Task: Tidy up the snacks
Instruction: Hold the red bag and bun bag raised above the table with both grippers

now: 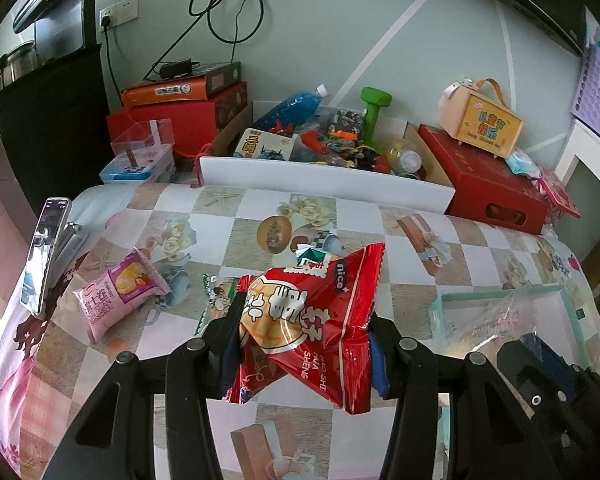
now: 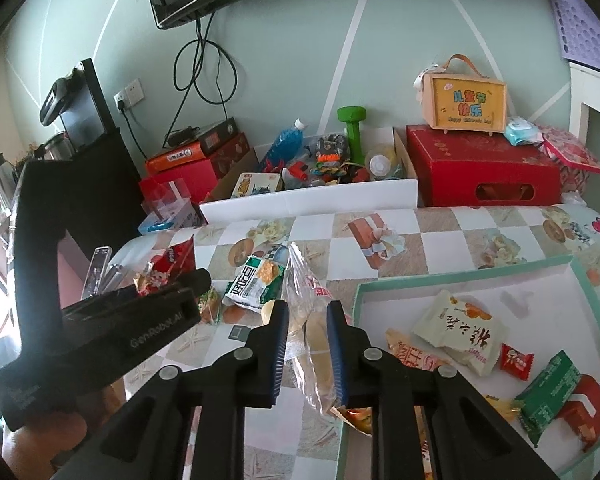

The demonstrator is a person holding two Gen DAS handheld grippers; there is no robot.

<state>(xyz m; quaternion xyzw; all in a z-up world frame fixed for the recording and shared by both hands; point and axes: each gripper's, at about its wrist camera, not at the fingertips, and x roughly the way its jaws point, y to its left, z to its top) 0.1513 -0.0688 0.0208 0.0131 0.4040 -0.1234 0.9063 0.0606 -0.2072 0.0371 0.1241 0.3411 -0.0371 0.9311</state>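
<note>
My left gripper [image 1: 304, 344] is shut on a red snack bag [image 1: 312, 316] and holds it above the checked tablecloth; the bag also shows in the right wrist view [image 2: 168, 266]. My right gripper [image 2: 308, 344] is shut on a clear bread packet [image 2: 310, 332] just left of the teal-rimmed tray [image 2: 460, 276]. The tray holds several snacks: a cream packet [image 2: 460, 330], a small red packet [image 2: 516, 362], a green packet [image 2: 548, 404]. A pink roll packet [image 1: 118, 294] and a green-white cracker packet [image 2: 256, 282] lie on the table.
A phone [image 1: 44, 256] leans on a stand at the table's left edge. A white box of toys [image 1: 324, 176], red boxes [image 1: 496, 184] and a yellow-fronted case [image 1: 484, 124] stand along the back against the wall. The left gripper body [image 2: 100, 320] fills the left of the right wrist view.
</note>
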